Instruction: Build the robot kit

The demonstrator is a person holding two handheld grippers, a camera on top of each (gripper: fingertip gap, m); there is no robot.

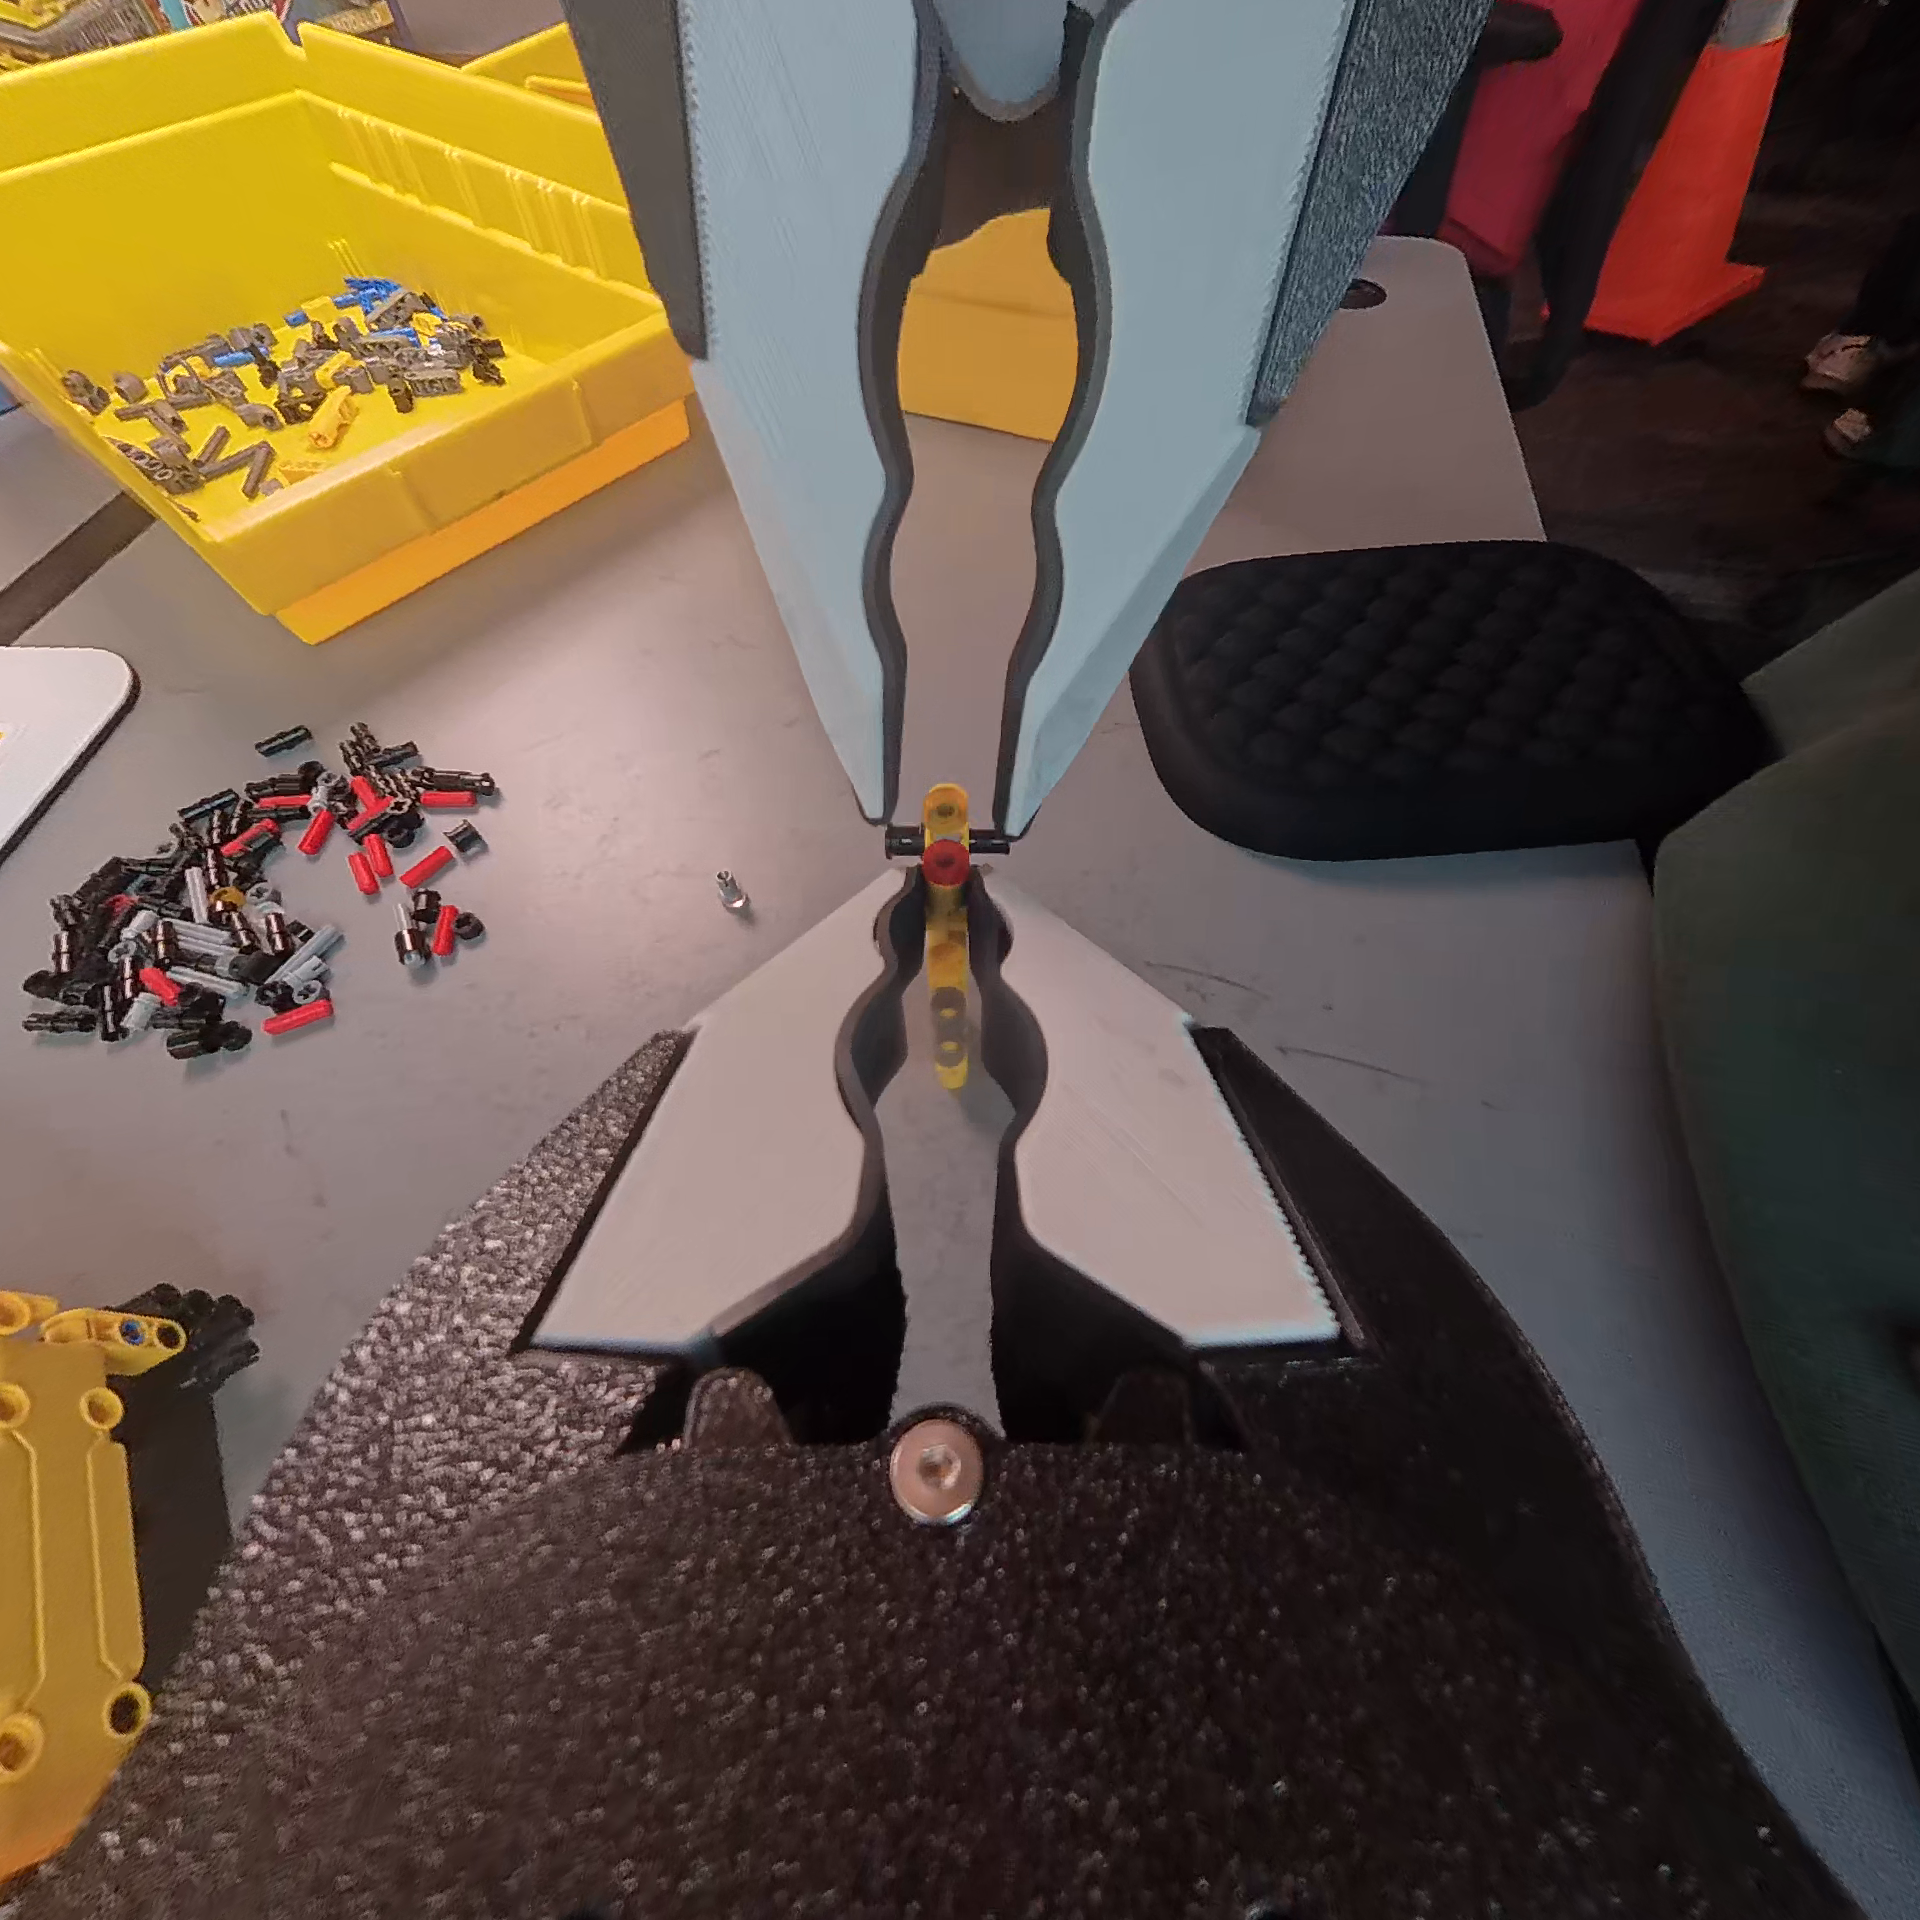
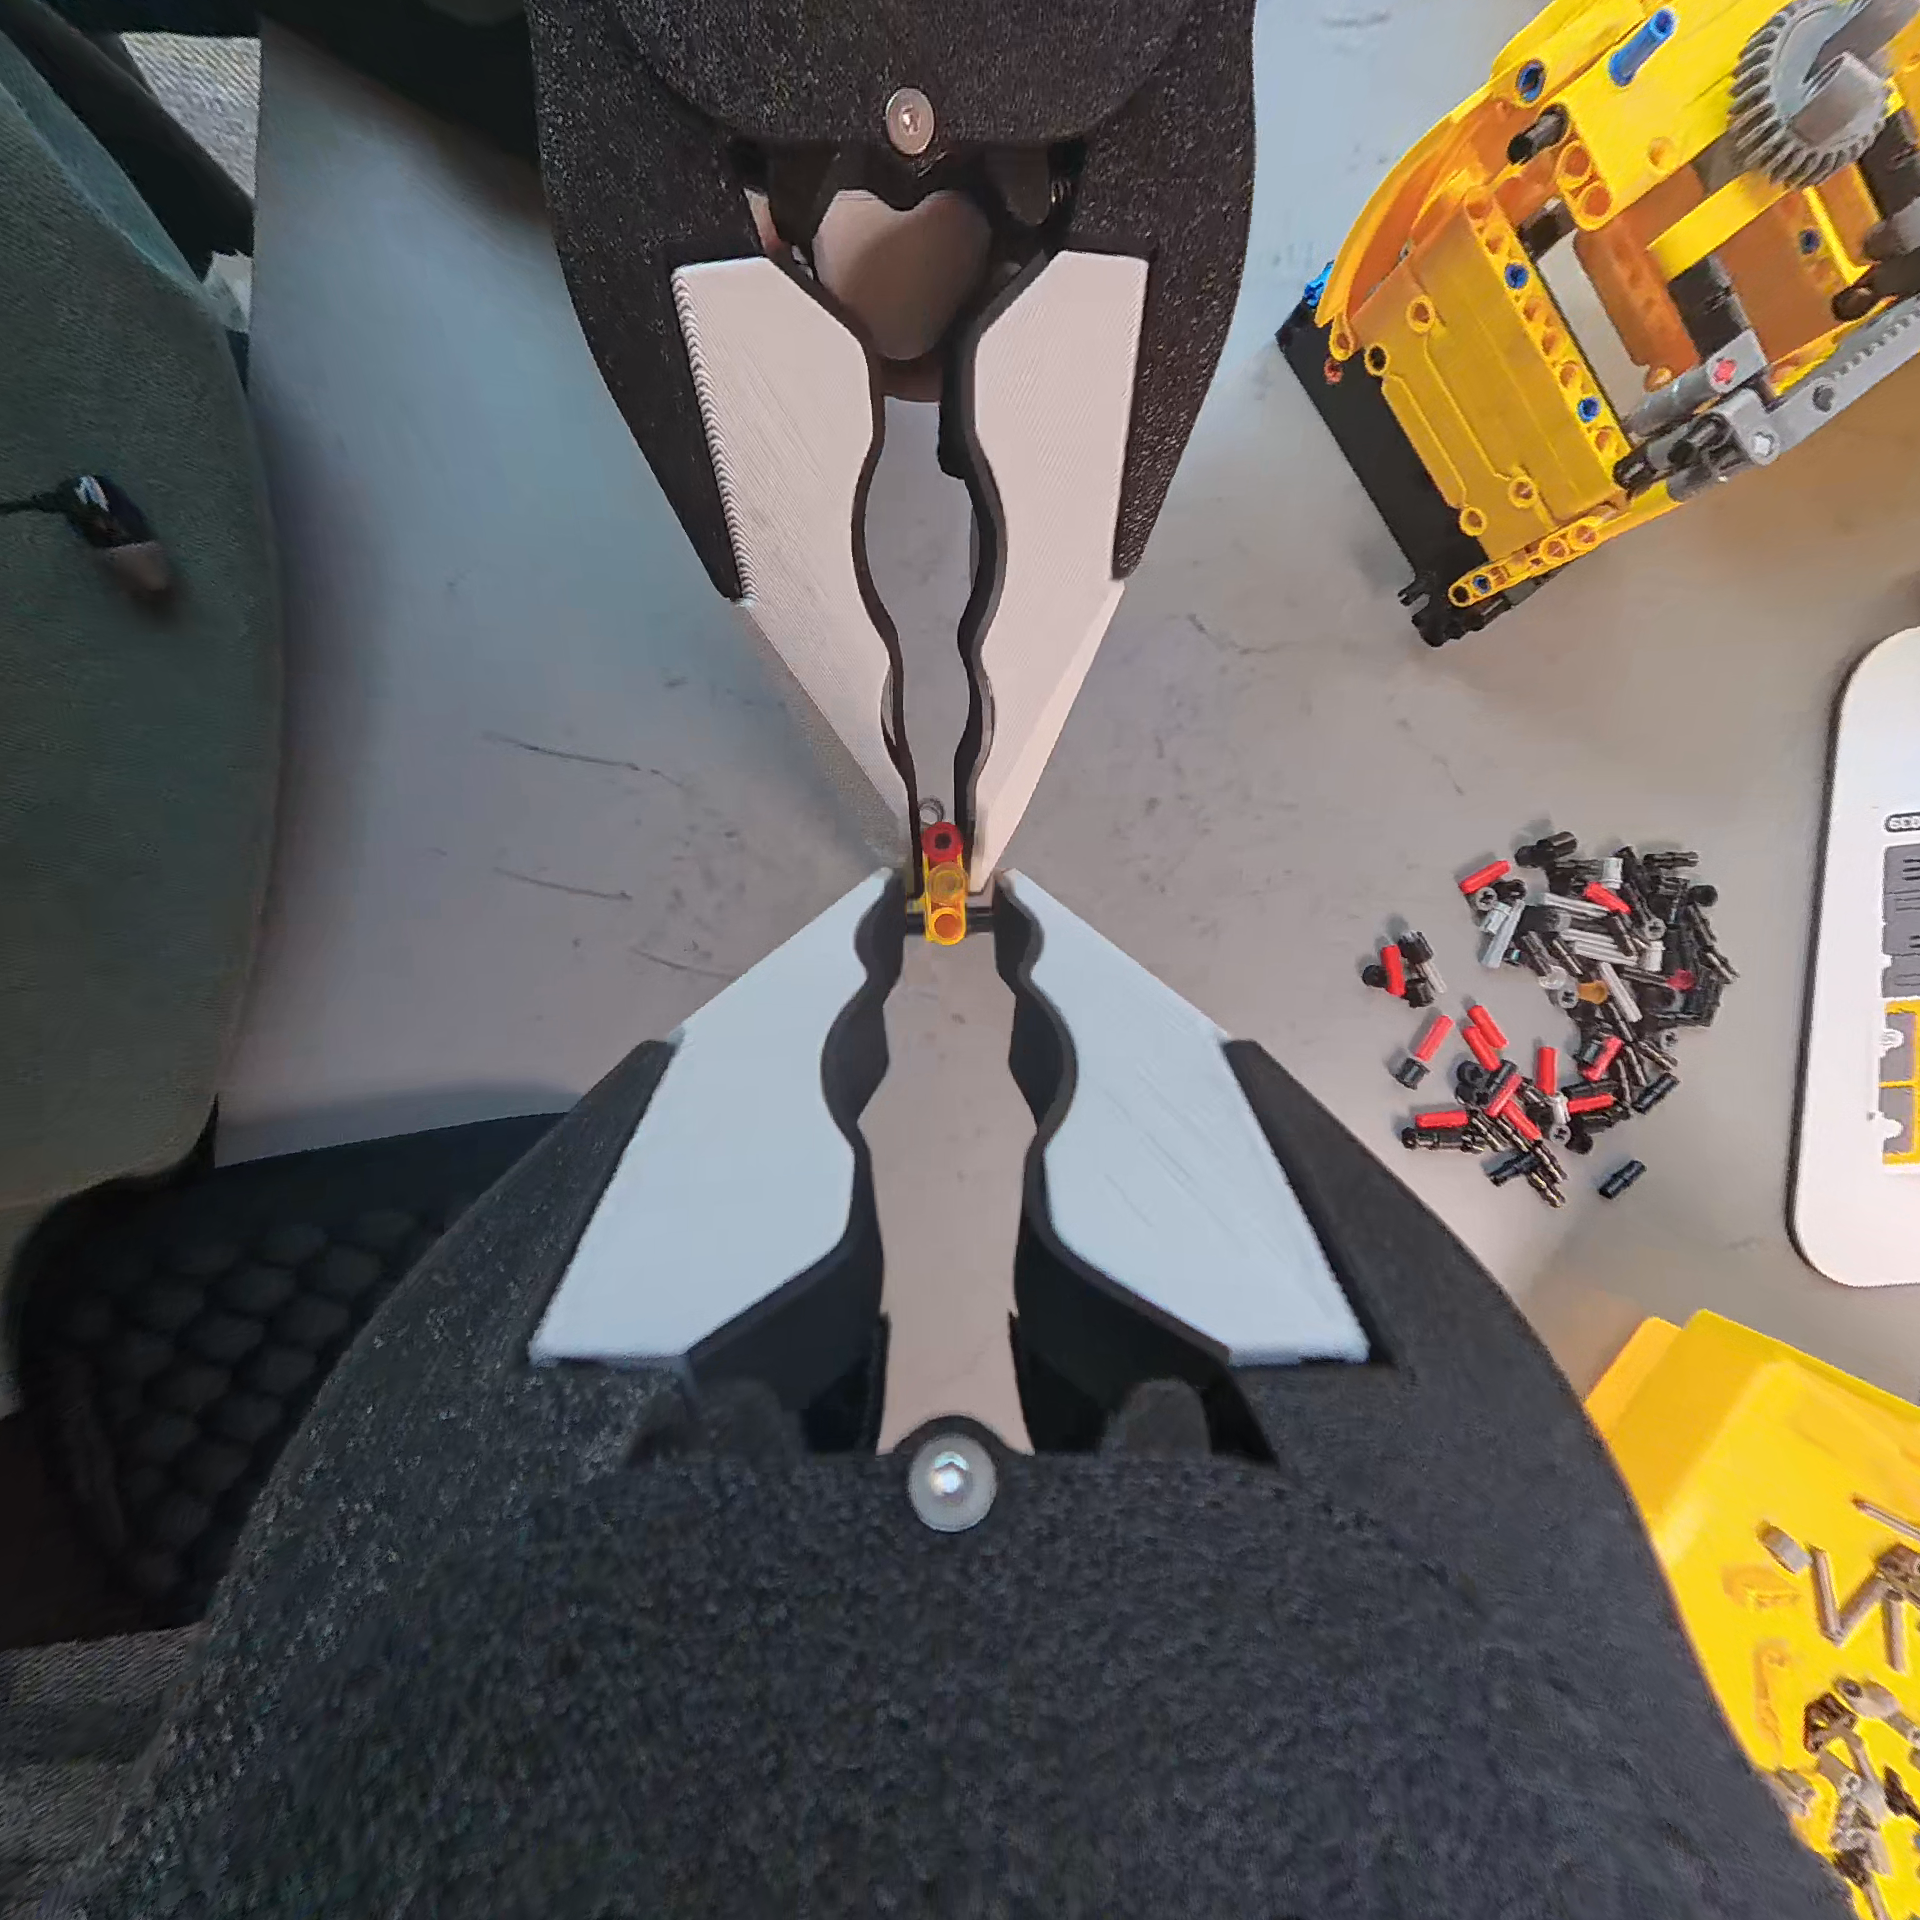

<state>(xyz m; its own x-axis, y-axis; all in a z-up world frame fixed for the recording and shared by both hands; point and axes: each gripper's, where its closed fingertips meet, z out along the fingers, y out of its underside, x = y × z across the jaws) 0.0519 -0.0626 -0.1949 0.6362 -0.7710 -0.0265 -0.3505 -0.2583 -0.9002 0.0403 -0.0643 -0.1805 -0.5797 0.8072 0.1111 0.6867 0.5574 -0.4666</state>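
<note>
Grey table [image 1: 623, 644], with a yellow bin [image 1: 499, 457] of grey and blue bits at the back, a black cushion [image 1: 1434, 707] off one edge and a half-built yellow model [image 2: 1558, 312] near the other. There's also a loose pile of pieces [image 1: 239, 894], black, red and grey.

In the middle, held above the table, the two grippers meet tip to tip. The left gripper [image 1: 943, 883] is clamped on a yellow beam [image 1: 948, 997], which runs back between its fingers. The right gripper [image 1: 945, 831] is pinched end to end on a short black pin [image 1: 948, 840] lying across the beam's far end. A red peg [image 1: 945, 860] sits in the next hole.

I think the pin passes through the end hole, but it's too small to be sure. My take: a hold this far out on the tips twists easily, so squeeze gently and keep both square.
</note>
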